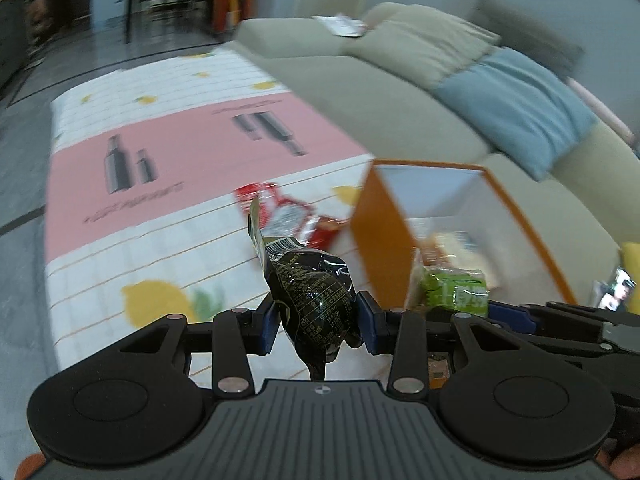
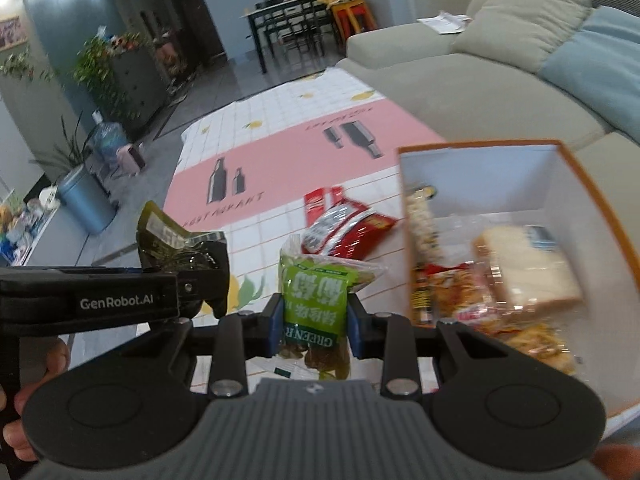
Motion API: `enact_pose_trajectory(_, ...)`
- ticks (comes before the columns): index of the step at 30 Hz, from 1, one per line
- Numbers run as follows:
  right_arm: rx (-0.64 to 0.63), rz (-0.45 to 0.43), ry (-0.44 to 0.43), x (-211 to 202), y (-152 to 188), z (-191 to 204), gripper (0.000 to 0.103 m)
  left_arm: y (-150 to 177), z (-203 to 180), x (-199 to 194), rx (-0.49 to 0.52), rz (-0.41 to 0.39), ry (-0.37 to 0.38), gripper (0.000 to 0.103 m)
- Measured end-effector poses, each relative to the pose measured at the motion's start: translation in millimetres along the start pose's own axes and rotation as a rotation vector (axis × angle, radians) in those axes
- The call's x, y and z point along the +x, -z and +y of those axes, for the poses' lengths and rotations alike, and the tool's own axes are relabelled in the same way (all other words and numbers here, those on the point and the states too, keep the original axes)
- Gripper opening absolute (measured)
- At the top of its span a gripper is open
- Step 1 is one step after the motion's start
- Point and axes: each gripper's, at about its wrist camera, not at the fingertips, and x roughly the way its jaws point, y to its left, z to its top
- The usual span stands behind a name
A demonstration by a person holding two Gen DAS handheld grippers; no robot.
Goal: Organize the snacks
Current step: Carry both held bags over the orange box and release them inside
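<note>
My left gripper (image 1: 318, 320) is shut on a dark green-black snack packet (image 1: 316, 292), held above the tablecloth. The same packet (image 2: 176, 248) shows in the right wrist view, at the left, in the left gripper. My right gripper (image 2: 314, 326) is shut on a light green snack packet (image 2: 316, 300), which also shows in the left wrist view (image 1: 456, 292). An orange box (image 2: 592, 208) with a white inside stands to the right and holds bread (image 2: 524, 268) and several snack packs. A red snack packet (image 2: 344, 228) lies on the table beside the box.
The table carries a pink and white tablecloth (image 2: 280, 156) with lemon prints. A grey-green sofa (image 2: 460, 80) with cushions runs along the right. A dining table (image 2: 288, 20), plants and a blue bin (image 2: 86, 200) stand farther off.
</note>
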Motion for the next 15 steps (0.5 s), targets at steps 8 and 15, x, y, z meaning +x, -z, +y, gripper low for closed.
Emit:
enact_pose_trajectory(8, 0.012, -0.012, 0.072, -23.4, -10.1, -52.1, 0.03, -27.6, -53.6, 19.1, 0.152, 0.008, 0.098, 0.045)
enact_pose_trajectory(15, -0.054, 0.049, 0.156, -10.7, -26.0, -91.4, 0.03, -48.7, -97.0, 54.2, 0.284, 0.063, 0.152, 0.045)
